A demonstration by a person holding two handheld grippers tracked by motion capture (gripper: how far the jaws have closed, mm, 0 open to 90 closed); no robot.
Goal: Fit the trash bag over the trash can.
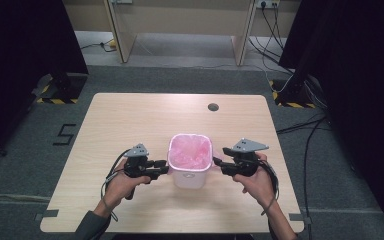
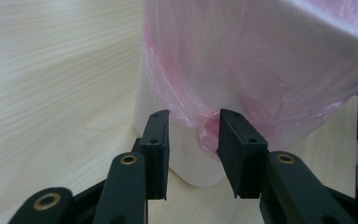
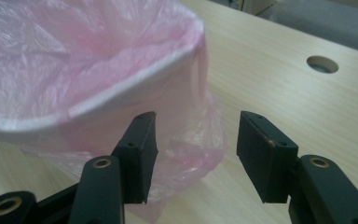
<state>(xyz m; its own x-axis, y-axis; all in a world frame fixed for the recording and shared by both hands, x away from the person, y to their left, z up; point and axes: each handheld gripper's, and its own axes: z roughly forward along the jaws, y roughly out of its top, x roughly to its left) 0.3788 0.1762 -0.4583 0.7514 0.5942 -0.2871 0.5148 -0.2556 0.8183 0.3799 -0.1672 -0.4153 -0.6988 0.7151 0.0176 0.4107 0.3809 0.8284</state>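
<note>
**Both tongs loose at the sides of the pink-lined bin**

On the far left, a mark like the figure 5 (image 1: 66, 134) is taped in black on the grey floor beside my surface (image 1: 130, 120); that is the one bit of writing I can read. I can make out no brand or label on the bin, the bag or my tools.

My left tongs (image 1: 164, 169) sit at the left side of the small white bin (image 1: 190, 178), level and pointing at it. In the left gripper view the two black jaws stand apart, with a bunched fold of the pink bag (image 2: 205, 128) hanging in the gap between them. The pads do not press on it, so these tongs are open and hold nothing.

The bin stands upright near the middle of the surface, a little toward my edge, between my two hands. The pink bag (image 1: 191, 151) lines it, and its top is folded over the rim and hangs down the outer wall.

My right tongs (image 1: 218, 163) are at the bin's right side, just under its rim. In the right gripper view the jaws are wide apart. The left jaw lies close against the loose plastic draped down the wall; whether it touches I cannot tell. The right jaw is over bare wood. Nothing is gripped there either.

Farther right and back, a round hole (image 1: 213, 106) is cut into the surface.
</note>
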